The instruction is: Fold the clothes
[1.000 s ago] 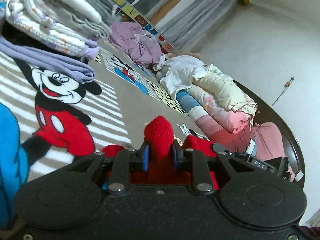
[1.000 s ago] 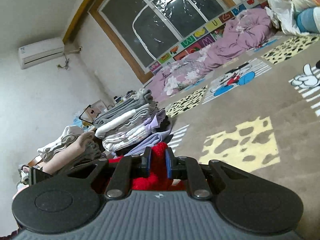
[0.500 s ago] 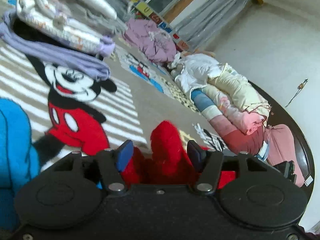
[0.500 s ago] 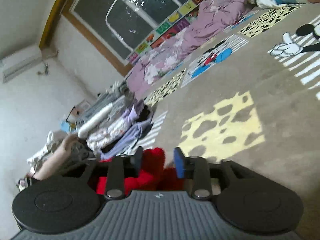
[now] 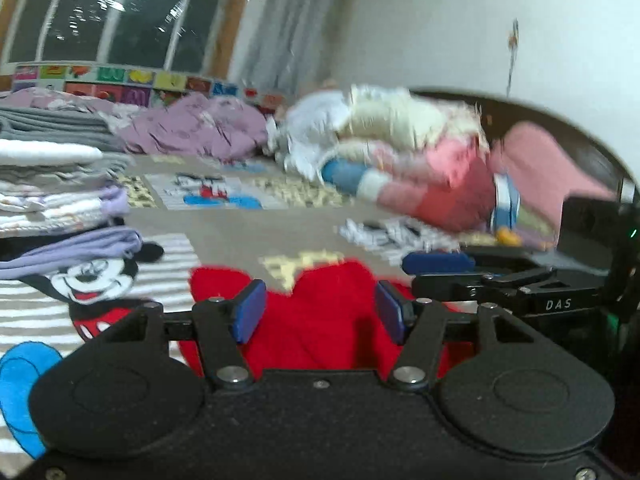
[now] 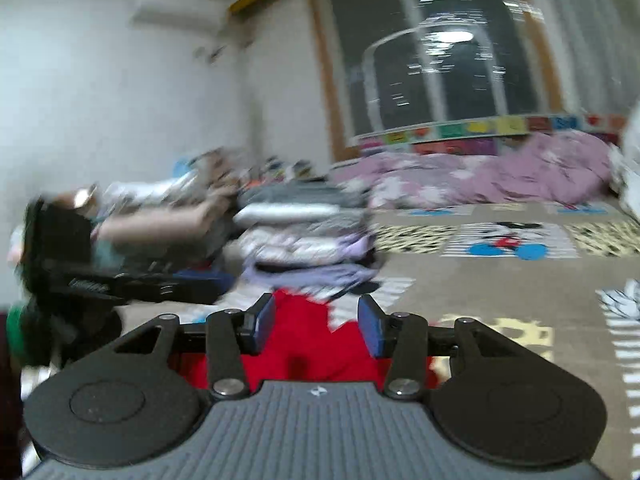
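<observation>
Cartoon-print bed [image 5: 248,232] carries a folded stack [image 5: 52,184] at left. Red garment [image 5: 320,320] lies directly under and ahead of both claws: left claw [image 5: 316,316] spread, right claw [image 6: 316,326] spread, neither pinching, equally near.

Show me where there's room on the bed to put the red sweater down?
The grey cartoon-print blanket is bare between the stack of folded clothes, the crumpled purple duvet and the rolled pink and white quilts. Those edges are crowded. The fuzzy red sweater lies nearest.
</observation>
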Action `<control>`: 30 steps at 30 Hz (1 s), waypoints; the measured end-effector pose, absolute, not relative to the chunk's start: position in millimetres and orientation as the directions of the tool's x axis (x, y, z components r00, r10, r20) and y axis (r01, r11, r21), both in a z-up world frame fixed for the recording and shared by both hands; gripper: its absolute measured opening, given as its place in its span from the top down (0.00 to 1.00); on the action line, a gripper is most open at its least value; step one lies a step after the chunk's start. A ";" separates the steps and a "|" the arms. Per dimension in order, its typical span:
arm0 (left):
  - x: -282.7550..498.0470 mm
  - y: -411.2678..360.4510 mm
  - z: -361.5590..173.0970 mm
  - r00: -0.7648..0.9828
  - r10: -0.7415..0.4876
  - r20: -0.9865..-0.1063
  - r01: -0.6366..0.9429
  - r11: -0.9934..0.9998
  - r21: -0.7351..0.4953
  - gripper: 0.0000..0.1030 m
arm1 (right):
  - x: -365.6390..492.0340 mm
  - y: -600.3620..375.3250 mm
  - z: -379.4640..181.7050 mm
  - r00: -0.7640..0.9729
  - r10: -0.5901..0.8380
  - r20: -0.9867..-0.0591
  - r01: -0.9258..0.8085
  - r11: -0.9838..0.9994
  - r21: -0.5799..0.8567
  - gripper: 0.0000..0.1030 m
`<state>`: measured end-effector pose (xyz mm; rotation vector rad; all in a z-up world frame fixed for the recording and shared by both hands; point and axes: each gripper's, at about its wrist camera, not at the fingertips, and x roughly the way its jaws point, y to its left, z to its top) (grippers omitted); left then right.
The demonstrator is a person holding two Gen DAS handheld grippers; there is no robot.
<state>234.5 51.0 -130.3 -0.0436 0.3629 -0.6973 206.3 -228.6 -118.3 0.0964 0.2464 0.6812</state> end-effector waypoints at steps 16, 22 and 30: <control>238.3 32.7 -170.4 0.697 -0.553 -0.456 0.607 0.794 -0.036 0.42 | 222.5 -202.4 -161.5 0.644 0.664 -0.381 -0.668 0.730 0.144 0.57; 235.6 36.8 -166.5 0.695 -0.565 -0.445 0.612 0.789 -0.047 0.42 | 218.5 -203.4 -161.1 0.639 0.663 -0.389 -0.667 0.730 0.148 0.57; 241.9 55.9 -132.4 0.727 -0.582 -0.364 0.613 0.789 -0.039 0.41 | 202.6 -215.4 -132.6 0.709 0.646 -0.282 -0.652 0.753 0.088 0.38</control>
